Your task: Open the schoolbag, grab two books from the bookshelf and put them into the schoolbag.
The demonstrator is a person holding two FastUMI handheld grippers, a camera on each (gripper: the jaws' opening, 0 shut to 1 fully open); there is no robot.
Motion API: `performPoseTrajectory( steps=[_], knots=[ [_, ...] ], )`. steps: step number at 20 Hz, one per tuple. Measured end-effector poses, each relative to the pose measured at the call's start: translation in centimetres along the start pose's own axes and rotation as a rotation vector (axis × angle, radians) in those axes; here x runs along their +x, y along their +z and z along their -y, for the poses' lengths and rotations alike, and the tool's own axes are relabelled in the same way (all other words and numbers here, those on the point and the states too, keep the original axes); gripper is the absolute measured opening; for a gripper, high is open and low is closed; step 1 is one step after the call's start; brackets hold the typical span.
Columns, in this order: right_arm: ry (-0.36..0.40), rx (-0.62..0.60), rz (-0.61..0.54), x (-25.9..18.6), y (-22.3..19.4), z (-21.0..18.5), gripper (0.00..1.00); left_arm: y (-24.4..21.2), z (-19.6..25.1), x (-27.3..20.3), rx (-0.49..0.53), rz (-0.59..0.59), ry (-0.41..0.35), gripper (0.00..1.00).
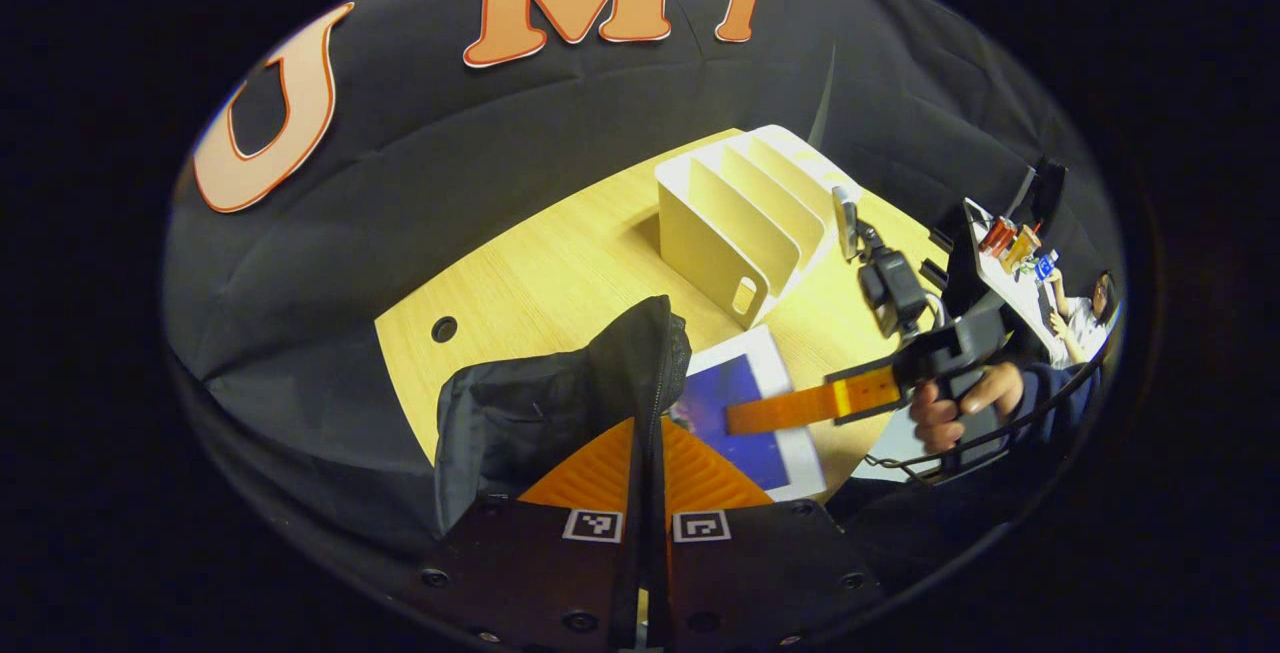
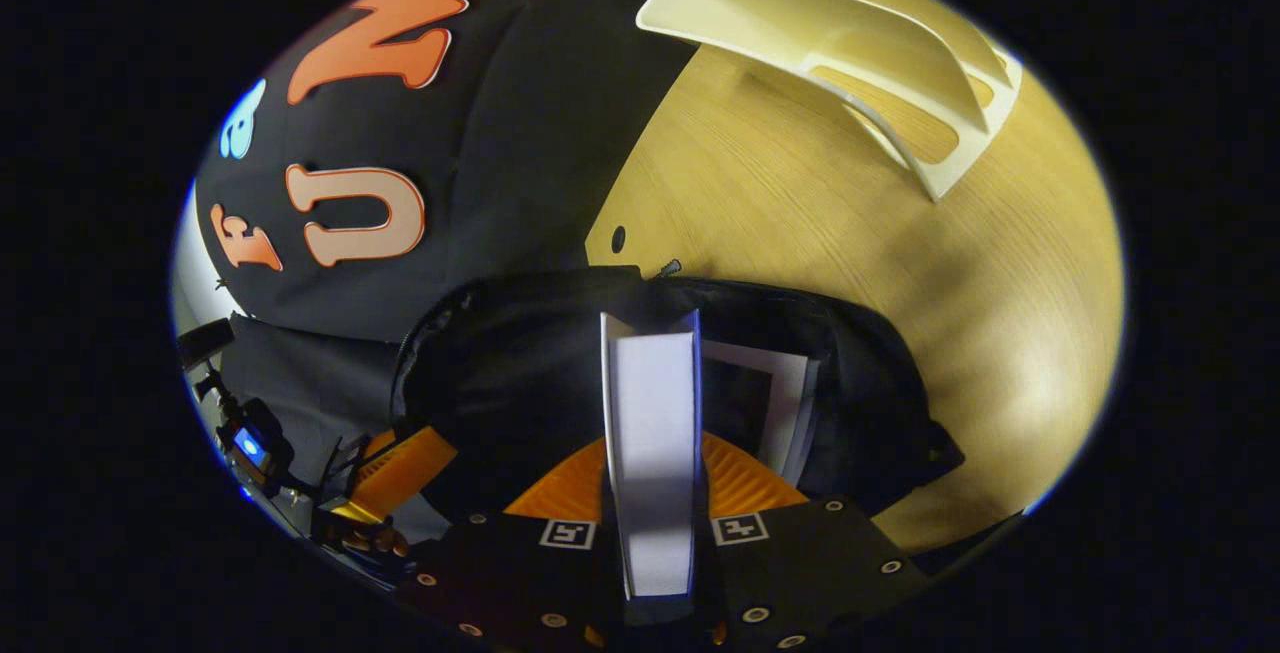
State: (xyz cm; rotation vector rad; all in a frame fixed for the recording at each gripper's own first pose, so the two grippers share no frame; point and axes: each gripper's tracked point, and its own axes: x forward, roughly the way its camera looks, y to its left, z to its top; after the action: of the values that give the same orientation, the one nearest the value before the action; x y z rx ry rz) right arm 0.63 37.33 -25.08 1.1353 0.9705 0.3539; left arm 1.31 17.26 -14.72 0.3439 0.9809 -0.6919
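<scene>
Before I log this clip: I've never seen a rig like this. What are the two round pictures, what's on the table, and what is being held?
There is no robot arm here. A person holds a two-finger gripper in each hand, and each gripper carries a fisheye camera looking forward along its own fingers.

In the left gripper view, the left gripper is shut on the edge of the black bag, holding it open. Farther off you see the right gripper, with the hand that holds it, bringing a blue and white book to the bag.

The right gripper view looks down along that book, pinched spine-up between its fingers, over the bag's opening. Another book already sits inside.

On the wooden table there is also a cream rack, its slots empty.
</scene>
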Motion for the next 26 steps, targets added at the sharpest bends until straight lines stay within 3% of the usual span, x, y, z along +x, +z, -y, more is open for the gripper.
performPoseTrajectory(
  steps=[11, 13, 16, 19, 20, 26],
  knots=[
    [0.056, 0.028, 0.021, 5.7, -1.2, 0.1, 0.31, 0.2, 2.8, 0.9, 0.000, -0.007, 0.026, 0.04],
    [-0.018, 0.053, -0.033, 6.1, -2.2, 0.8, 0.34, -0.2, 2.6, 1.1, -0.019, -0.004, 0.024, 0.04],
    [-0.150, -0.053, -0.090, 3.9, -2.8, 1.8, 0.52, -0.5, 1.6, 0.9, -0.044, 0.015, 0.025, 0.05],
    [-0.195, -0.166, -0.089, 1.1, -2.7, 1.6, 0.59, -1.4, 2.0, 0.8, -0.023, 0.027, 0.025, 0.05],
    [-0.193, -0.185, -0.070, 0.3, -2.3, 1.5, 0.69, -1.8, 2.2, 1.4, -0.023, 0.023, 0.037, 0.05],
    [-0.301, -0.365, 0.002, -6.3, 2.4, 3.8, 0.87, -3.5, 5.2, 3.4, -0.104, 0.002, 0.077, 0.07]
  ],
)
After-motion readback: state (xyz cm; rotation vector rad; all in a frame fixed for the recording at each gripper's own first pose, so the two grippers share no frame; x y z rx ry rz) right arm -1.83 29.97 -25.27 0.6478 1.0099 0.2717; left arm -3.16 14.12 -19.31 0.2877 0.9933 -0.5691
